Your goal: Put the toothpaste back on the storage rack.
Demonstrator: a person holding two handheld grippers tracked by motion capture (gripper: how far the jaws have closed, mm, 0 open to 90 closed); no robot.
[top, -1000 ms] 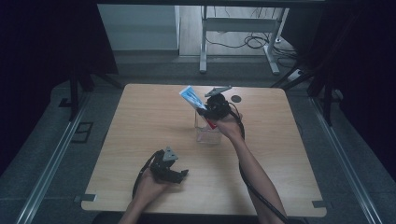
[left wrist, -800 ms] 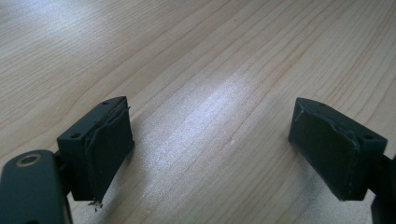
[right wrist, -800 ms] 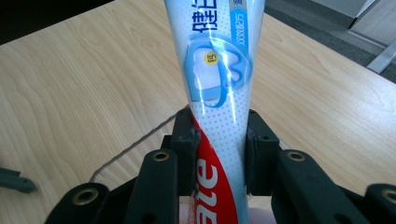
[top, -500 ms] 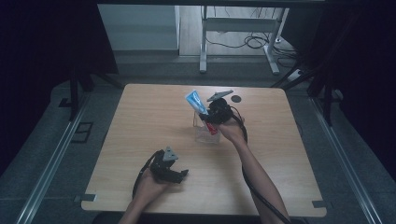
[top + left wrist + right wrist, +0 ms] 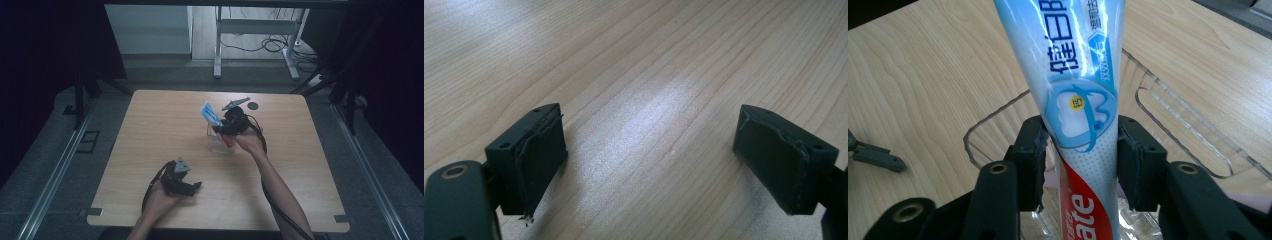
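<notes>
I have the blue-and-white toothpaste tube (image 5: 1075, 95) standing nose-down in the clear plastic bin (image 5: 220, 143) mid-worktop (image 5: 150, 125), my right hand-held gripper (image 5: 1079, 165) just easing its jaws off it, leaving only withdrawal, while the left hand-held gripper (image 5: 649, 165) waits wide open, empty.

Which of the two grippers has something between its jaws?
The right gripper: a toothpaste tube stands between its jaws, over the clear container. The left gripper is empty.

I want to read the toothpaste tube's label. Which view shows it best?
The right gripper view: the toothpaste tube is close, print legible. The high view shows it small, standing in the clear container.
</notes>
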